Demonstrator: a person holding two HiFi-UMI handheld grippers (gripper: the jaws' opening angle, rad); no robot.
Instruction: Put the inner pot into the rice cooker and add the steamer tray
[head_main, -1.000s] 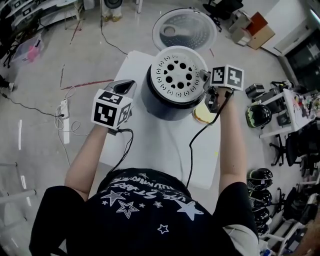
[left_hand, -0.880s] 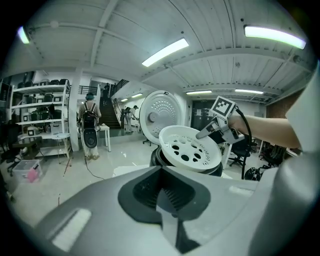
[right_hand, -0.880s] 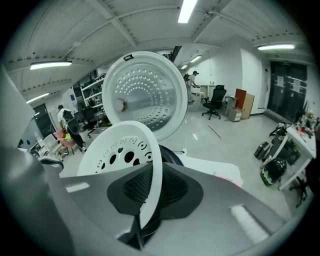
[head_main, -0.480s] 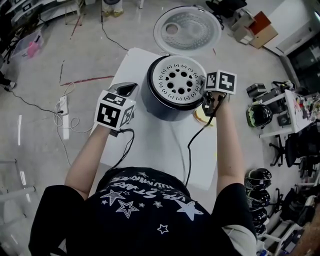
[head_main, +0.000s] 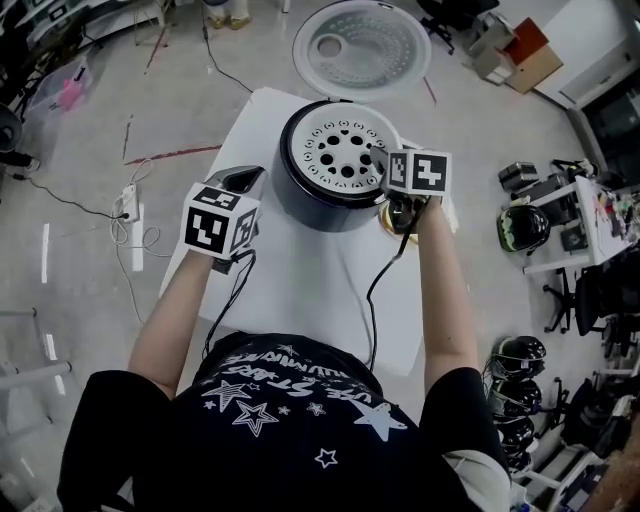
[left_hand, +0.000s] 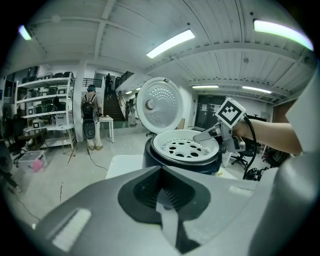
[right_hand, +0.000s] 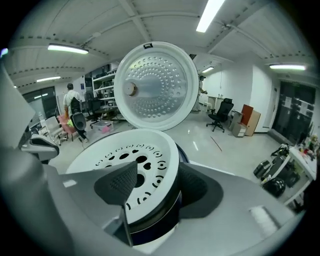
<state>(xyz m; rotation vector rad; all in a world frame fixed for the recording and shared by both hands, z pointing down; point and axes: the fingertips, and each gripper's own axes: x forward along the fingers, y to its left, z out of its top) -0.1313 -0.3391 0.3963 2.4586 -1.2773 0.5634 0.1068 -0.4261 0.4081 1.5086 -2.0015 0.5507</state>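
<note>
Steamer tray (head_main: 344, 156) now seated in rice cooker (head_main: 300, 205) at tabletop (head_main: 300, 290) far end, lowered over the last second. Right hand-held gripper (head_main: 381, 165) jaws just opened: rim released, still straddled. Left hand-held gripper (head_main: 246, 181) clenched, empty. Placement judged complete.

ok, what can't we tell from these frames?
- Inner pot: every view, covered by the white perforated steamer tray in the dark round rice cooker.
- Yellowish item beside the cooker: head view, mostly under the right gripper, whose jaws have just been opening, tray rim between them.
- Contents of the white shelves: left gripper view, too small.
</note>
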